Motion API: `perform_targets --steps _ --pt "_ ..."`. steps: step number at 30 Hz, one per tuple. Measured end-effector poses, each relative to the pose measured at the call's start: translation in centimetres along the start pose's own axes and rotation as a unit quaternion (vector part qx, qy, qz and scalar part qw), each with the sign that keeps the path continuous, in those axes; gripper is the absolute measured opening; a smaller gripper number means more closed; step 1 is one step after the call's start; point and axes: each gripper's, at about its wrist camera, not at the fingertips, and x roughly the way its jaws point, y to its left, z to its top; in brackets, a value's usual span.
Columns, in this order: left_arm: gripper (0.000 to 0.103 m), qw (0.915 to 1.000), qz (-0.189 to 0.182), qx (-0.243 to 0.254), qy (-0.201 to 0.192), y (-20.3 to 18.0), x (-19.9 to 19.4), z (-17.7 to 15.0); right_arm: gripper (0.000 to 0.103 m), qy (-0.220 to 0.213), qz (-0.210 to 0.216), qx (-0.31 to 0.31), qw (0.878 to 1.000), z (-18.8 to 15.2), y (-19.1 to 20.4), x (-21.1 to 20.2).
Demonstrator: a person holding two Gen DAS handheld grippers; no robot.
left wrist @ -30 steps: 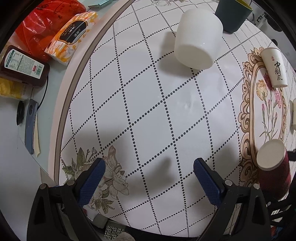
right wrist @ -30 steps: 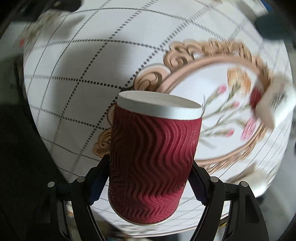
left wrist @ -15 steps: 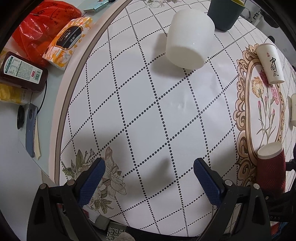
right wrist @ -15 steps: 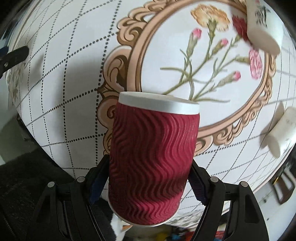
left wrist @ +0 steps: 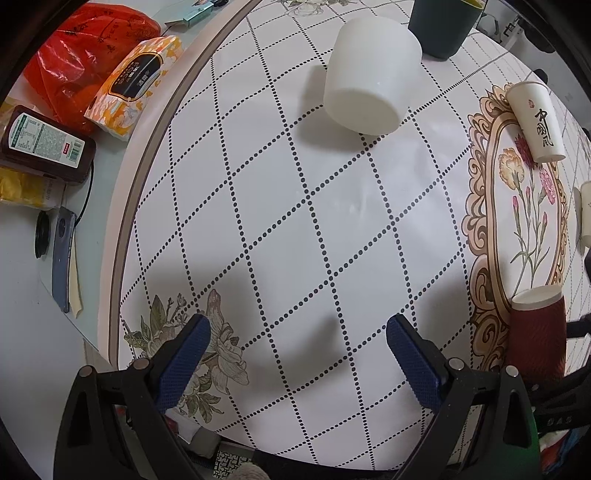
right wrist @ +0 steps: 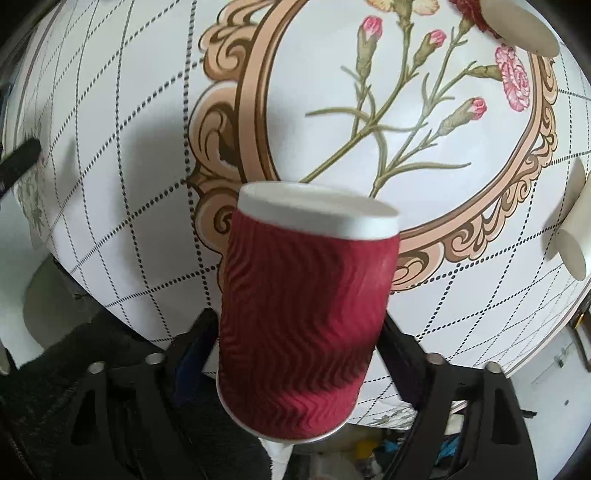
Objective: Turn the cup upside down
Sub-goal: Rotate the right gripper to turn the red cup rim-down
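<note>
The red paper cup (right wrist: 308, 314) looks a little blurry now, and it sits lower over the flower picture on the bench (right wrist: 122, 206) than it did half a second ago. The right gripper (right wrist: 301, 343) has its jaws pinching the red wavy sides of the cup, one on each side. The cup's white closed end points away from the camera and its open rim is near the camera, so nothing inside it can be seen. In the left wrist view the same cup (left wrist: 537, 332) shows at the right edge, over the gold frame print, about where it was before. The left gripper (left wrist: 295, 354) hangs over the bench (left wrist: 258, 206) with its jaws spread wide and nothing between them, just like a second ago. A big white cup (left wrist: 371, 70) stands bottom up near a dark green cup (left wrist: 441, 27). A small white paper cup with black writing (left wrist: 537, 123) lies on its side. Off the cloth sit a red bag (left wrist: 81, 62), a tissue pack (left wrist: 135, 86) and a brown bottle (left wrist: 42, 144).
</note>
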Motion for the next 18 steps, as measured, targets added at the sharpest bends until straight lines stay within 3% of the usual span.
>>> perform_targets --steps 4,6,13,15,18 --pt "0.097 1.0 0.0 0.001 -0.001 -0.2 -0.1 -0.1 0.091 -0.01 0.006 0.011 1.0 0.9 -1.0 -1.3" --pt "0.098 1.0 0.0 0.002 -0.001 -0.2 -0.1 -0.1 0.091 -0.014 0.004 0.013 1.0 1.2 0.3 -3.1" --pt "0.098 1.0 0.0 0.004 0.0 -0.4 -0.1 -0.3 0.089 -0.016 0.006 0.034 0.999 3.3 -0.4 -3.8" --pt "0.098 1.0 -0.001 0.005 0.002 -0.3 0.0 -0.4 0.071 -0.02 0.008 0.036 0.999 3.8 0.2 -3.3" --pt "0.097 1.0 -0.003 0.007 0.006 -0.4 0.2 -0.4 0.071 -0.03 0.007 0.038 0.999 4.4 1.3 -2.8"
